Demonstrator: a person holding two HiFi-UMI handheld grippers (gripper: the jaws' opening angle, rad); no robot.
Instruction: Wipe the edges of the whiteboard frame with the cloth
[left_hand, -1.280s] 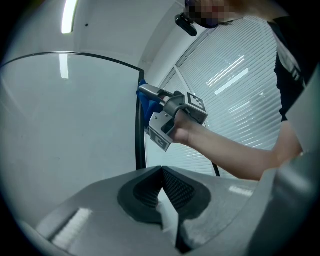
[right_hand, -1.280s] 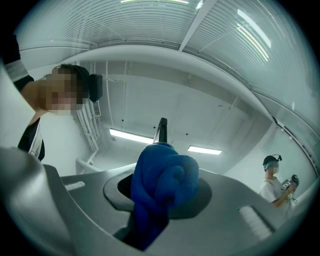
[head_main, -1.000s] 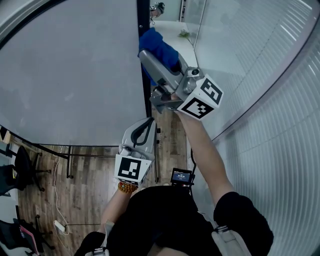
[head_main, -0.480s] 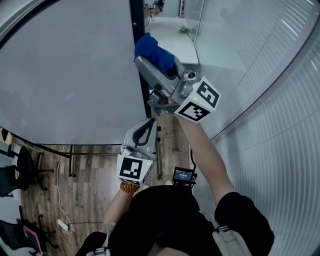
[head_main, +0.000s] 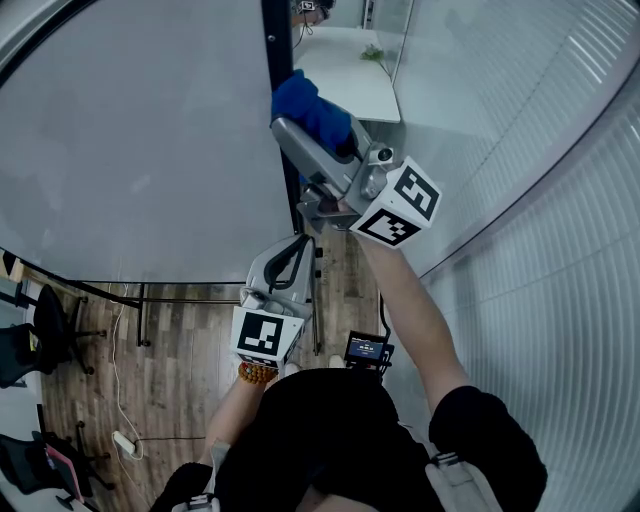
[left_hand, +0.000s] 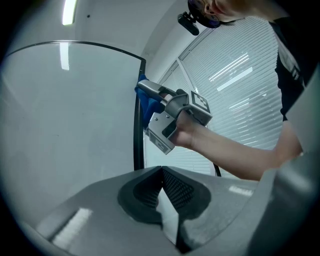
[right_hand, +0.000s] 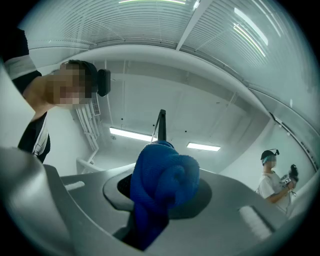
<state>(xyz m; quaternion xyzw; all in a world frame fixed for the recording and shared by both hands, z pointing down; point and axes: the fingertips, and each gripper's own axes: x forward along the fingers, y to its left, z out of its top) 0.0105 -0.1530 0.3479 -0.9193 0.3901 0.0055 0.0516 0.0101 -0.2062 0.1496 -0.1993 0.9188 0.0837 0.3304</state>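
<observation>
We see the right gripper (right_hand: 159, 210) clenched on the cloth (right_hand: 165, 180), a blue terry bundle rolled into a thick fold that bulges above the jaws. In the head view the cloth lies against the frame (head_main: 283, 160), at 11 o'clock from the gripper's marker cube (head_main: 398, 205).

The left gripper (left_hand: 163, 186) is closed on nothing, and its ribbed pads meet at the tips. It hangs at 6 o'clock from the right gripper, apart from the board.

The frame is a thin dark strip down the right edge of the whiteboard (head_main: 130, 140), a smooth pale grey panel. In the left gripper view the strip turns a rounded top corner.

At 3 o'clock from the frame we find a wall of slatted blinds (head_main: 560, 200). At 7 o'clock lies a wooden floor (head_main: 170, 380).
</observation>
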